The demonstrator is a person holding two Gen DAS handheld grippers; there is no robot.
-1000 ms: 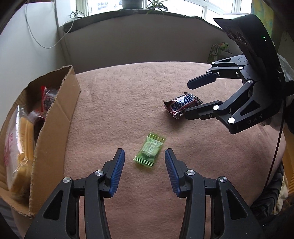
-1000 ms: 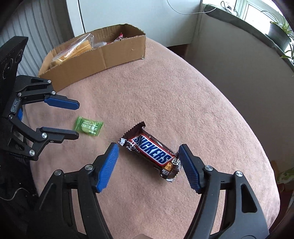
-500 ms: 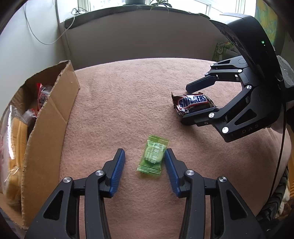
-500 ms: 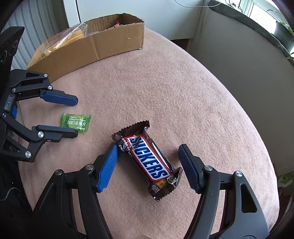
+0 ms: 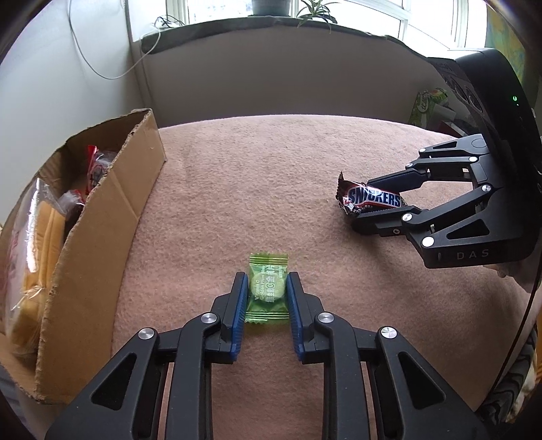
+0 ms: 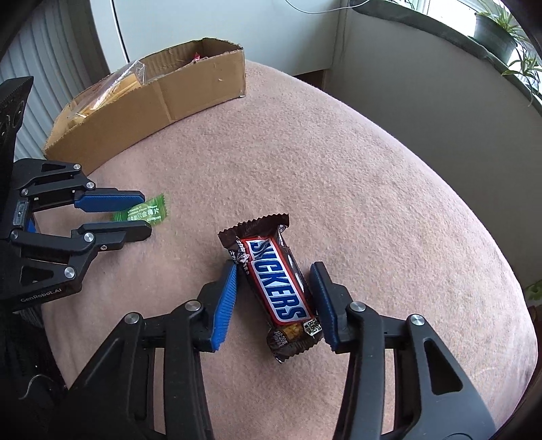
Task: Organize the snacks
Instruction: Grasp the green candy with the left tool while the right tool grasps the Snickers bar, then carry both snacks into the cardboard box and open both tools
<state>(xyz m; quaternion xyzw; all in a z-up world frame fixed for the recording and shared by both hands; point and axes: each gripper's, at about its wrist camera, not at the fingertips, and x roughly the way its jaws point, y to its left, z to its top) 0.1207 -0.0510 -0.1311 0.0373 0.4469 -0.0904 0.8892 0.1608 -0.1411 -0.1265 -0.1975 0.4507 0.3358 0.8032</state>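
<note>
Desk under pinkish-brown felt cloth [image 5: 271, 176]. On cloth: open brown cardboard box [image 5: 101, 216] at left edge, green candy sachet [image 5: 267, 287], brown Snickers bar [image 6: 276, 287].

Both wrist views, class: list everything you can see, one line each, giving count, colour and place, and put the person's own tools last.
Green sweet: one, green wrapper, on the blanket between the left tool's pads.
Chocolate bar: one, brown wrapper with a blue and red label, on the blanket between the right tool's pads.
Cardboard box: one, brown, at the blanket's left edge in the left wrist view.
Packets in the box: several, yellow in clear wrap and red; exact count unclear.
Blanket: one, pinkish brown, under everything.
Plants: at least two, green, on the window sill.
Cable: one, white, on the wall.
Left tool: one, black with blue pads, closed on the sweet.
Right tool: one, black with blue pads, straddling the bar, gaps at both pads.
</note>
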